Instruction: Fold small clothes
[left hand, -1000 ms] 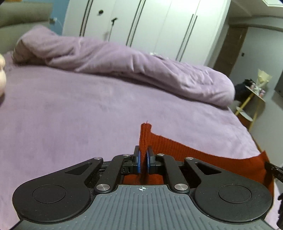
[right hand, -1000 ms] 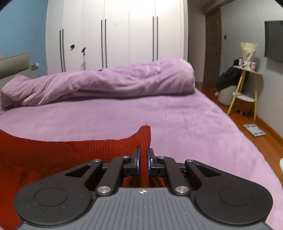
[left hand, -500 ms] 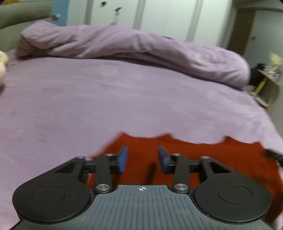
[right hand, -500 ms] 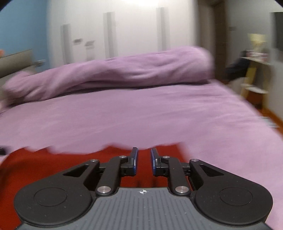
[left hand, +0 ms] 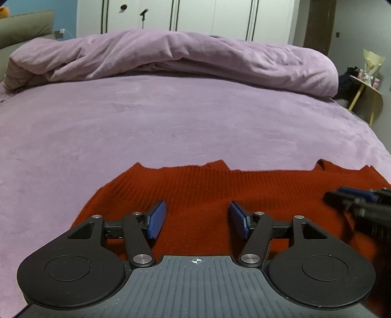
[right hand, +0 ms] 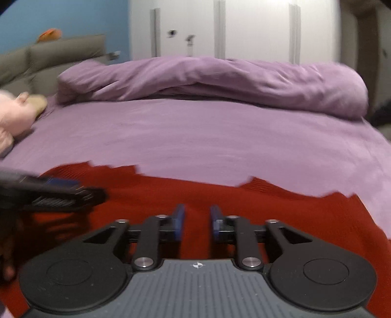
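Observation:
A red ribbed knit garment (left hand: 220,188) lies flat on the purple bed sheet (left hand: 146,122), its far edge uneven. My left gripper (left hand: 196,220) is open and empty just above the garment's left part. My right gripper (right hand: 196,223) is open and empty above the same garment (right hand: 268,203) further right. The right gripper shows blurred at the right edge of the left wrist view (left hand: 359,200). The left gripper shows blurred at the left of the right wrist view (right hand: 61,190).
A rolled purple duvet (left hand: 183,58) lies across the far side of the bed. A grey headboard (right hand: 61,56) and a pink soft toy (right hand: 12,117) are at the far left. A small yellow side table (left hand: 369,93) stands to the right, white wardrobes (left hand: 195,17) behind.
Both grippers have let go of the garment's raised edge and opened. The garment has dropped flat on the bed. Both grippers have pulled back over it.

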A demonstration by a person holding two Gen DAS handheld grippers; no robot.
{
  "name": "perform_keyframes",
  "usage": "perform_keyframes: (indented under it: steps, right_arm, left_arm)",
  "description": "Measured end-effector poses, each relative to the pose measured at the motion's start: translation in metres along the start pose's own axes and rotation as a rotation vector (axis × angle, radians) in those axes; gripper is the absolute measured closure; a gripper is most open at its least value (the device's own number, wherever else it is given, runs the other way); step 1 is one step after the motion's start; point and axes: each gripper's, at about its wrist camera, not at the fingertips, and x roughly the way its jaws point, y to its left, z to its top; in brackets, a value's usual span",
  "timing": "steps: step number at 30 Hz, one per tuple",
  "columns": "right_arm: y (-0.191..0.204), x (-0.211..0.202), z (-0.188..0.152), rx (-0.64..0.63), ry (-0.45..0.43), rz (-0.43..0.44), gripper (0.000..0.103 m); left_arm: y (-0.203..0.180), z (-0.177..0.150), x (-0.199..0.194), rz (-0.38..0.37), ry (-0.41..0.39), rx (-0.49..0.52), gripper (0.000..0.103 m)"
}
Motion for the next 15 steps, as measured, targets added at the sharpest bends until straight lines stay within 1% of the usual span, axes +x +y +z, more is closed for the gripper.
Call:
perform_keyframes:
  steps: [1, 2, 4, 6, 8, 9, 11, 12, 13, 15]
  right_arm:
    - [-0.013, 0.006, 0.000, 0.026, 0.013, -0.030, 0.078]
    - [-0.029, 0.008, -0.001, 0.074, 0.009, -0.023, 0.079]
    - [-0.053, 0.007, -0.001, 0.164, -0.001, -0.026, 0.087]
    - [-0.069, 0.006, -0.001, 0.231, -0.017, -0.032, 0.087]
    - [-0.078, 0.004, -0.003, 0.282, -0.024, -0.026, 0.087]
    - [-0.078, -0.002, -0.007, 0.287, -0.024, -0.039, 0.087]
    - [-0.071, -0.015, -0.008, 0.257, -0.011, -0.051, 0.085]
    - [-0.068, -0.023, -0.010, 0.249, -0.001, -0.040, 0.081]
    - [-0.067, -0.035, -0.015, 0.256, 0.014, -0.015, 0.081]
    - [-0.065, -0.059, -0.028, 0.292, 0.052, 0.064, 0.081]
  left_arm:
    - [0.001, -0.001, 0.001, -0.004, -0.002, 0.001, 0.037]
    - [0.003, 0.000, 0.002, -0.009, -0.003, -0.002, 0.037]
    - [0.006, 0.000, 0.002, -0.020, -0.003, -0.016, 0.036]
    - [0.010, 0.000, 0.002, -0.035, -0.001, -0.029, 0.036]
    - [0.017, 0.001, -0.003, -0.056, 0.009, -0.050, 0.036]
    - [0.022, 0.002, -0.007, -0.074, 0.027, -0.064, 0.037]
    - [0.033, 0.001, -0.021, -0.100, 0.055, -0.094, 0.038]
    - [0.039, 0.000, -0.030, -0.098, 0.071, -0.106, 0.038]
    - [0.044, -0.003, -0.040, -0.088, 0.086, -0.117, 0.038]
    - [0.056, -0.011, -0.062, -0.083, 0.119, -0.142, 0.038]
